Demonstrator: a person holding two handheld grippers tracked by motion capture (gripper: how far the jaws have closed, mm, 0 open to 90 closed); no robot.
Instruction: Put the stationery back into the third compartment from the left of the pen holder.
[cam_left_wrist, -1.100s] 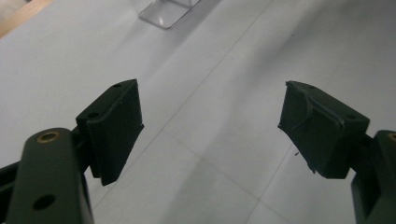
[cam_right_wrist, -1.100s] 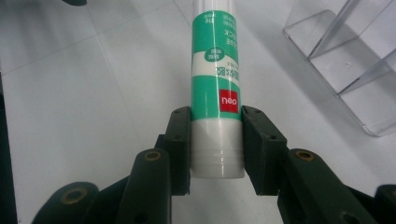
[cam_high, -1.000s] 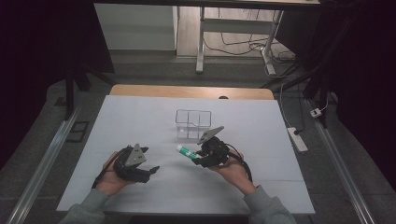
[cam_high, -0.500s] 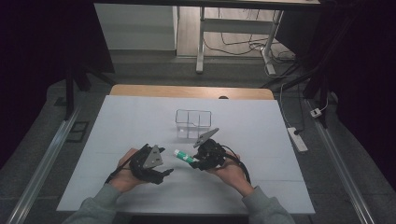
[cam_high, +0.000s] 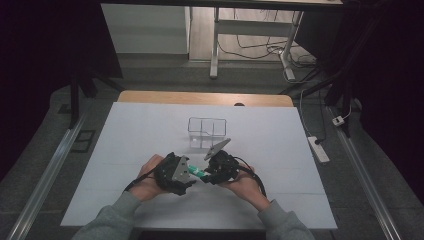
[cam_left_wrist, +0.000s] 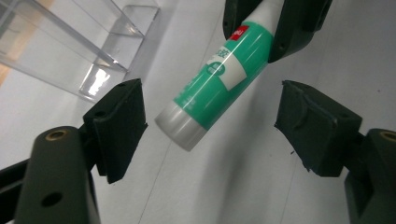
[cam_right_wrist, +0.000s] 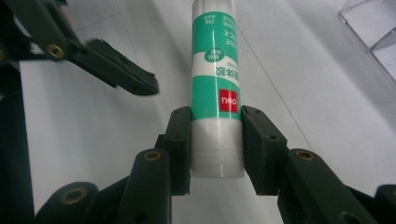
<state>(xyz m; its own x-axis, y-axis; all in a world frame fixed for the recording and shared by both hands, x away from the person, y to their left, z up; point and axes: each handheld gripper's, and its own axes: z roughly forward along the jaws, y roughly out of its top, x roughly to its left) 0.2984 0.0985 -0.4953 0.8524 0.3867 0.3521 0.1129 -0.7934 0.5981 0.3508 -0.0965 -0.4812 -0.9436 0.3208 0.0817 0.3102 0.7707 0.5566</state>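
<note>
A green and white glue stick (cam_high: 196, 172) (cam_right_wrist: 215, 88) is held level just above the white table. My right gripper (cam_high: 206, 175) (cam_right_wrist: 215, 135) is shut on its white end. The stick's grey free end (cam_left_wrist: 182, 128) reaches between the jaws of my left gripper (cam_high: 189, 172) (cam_left_wrist: 217, 128). Those jaws have just been closing, but both pads (cam_left_wrist: 121, 128) still stand apart from the stick. The two grippers face each other near the table's front middle. A clear plastic box (cam_high: 207, 131) (cam_left_wrist: 84, 46) stands just behind them.
The white table top (cam_high: 125, 130) has a wooden strip (cam_high: 205, 97) along its far edge. A white power strip (cam_high: 318, 149) lies on the floor to the right, and metal rails (cam_high: 50, 170) run along both sides. Desk legs and cables stand beyond the table.
My left hand has moved right toward the right gripper, so the stick's free end now lies between the left jaws. The right gripper has kept its hold and stayed almost still.
</note>
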